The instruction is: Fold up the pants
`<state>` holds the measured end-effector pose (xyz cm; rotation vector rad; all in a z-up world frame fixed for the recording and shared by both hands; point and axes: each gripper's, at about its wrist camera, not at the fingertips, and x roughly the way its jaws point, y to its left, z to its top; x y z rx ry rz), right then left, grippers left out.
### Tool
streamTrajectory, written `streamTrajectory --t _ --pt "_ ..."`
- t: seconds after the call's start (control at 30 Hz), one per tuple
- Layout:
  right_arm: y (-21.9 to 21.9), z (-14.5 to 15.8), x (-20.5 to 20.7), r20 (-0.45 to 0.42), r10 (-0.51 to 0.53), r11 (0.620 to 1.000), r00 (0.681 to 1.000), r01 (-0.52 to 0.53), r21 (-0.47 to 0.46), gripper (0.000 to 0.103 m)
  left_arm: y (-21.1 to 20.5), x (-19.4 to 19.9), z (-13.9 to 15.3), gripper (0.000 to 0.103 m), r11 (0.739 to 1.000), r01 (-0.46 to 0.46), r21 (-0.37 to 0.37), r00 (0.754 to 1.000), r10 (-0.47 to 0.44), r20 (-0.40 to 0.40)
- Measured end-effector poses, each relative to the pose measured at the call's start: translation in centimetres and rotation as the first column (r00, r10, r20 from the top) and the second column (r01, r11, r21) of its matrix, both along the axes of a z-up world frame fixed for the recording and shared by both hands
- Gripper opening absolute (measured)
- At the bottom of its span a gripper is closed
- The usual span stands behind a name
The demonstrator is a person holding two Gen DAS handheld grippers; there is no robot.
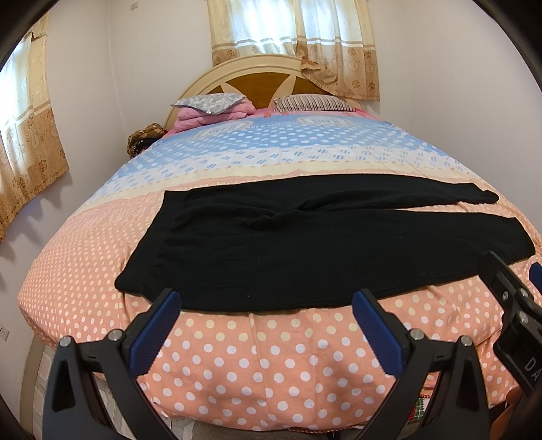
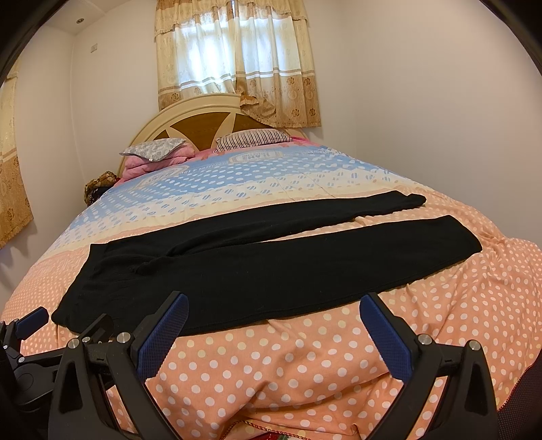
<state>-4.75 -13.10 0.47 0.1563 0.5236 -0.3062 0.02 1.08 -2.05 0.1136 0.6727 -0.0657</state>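
Both jaws of the left hand-held gripper [image 1: 266, 299] stand wide apart with nothing between them, hanging at the foot edge of the bed [image 1: 101, 257], its blue pads [image 1: 154, 333] just short of the pants' near hem. To its right, the right hand-held gripper [image 2: 272, 304] is likewise spread open and empty, at the same edge of the bed. Black pants [image 1: 271, 243] lie flat on the polka-dot quilt [image 1: 257, 355], just beyond both grippers. Their long axis runs across the bed, left to right: the waist end points left, and the two legs stretch right, the far one parting slightly from the near one. Beyond them the quilt turns from peach to blue. Two pillows [image 1: 208, 103] rest against the arched headboard [image 1: 257, 72], with a curtained window [image 1: 291, 30] above and pale walls around.
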Motion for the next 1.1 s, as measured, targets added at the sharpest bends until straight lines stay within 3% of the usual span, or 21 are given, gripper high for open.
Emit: streamTrajectory --t 0.83,1.1 --pt "0.1 -0.9 0.7 -0.026 0.001 1.000 1.000 0.000 0.014 0.102 0.7 1.7 -0.7 0.103 1.000 -0.014 0.000 0.999 0.014 -0.044" --pt "-1.3 -2.9 4.5 -0.095 -0.005 0.999 0.995 0.009 0.046 0.102 6.6 7.5 -2.2 0.103 0.996 -0.084 -0.026 0.990 0.080 -0.116"
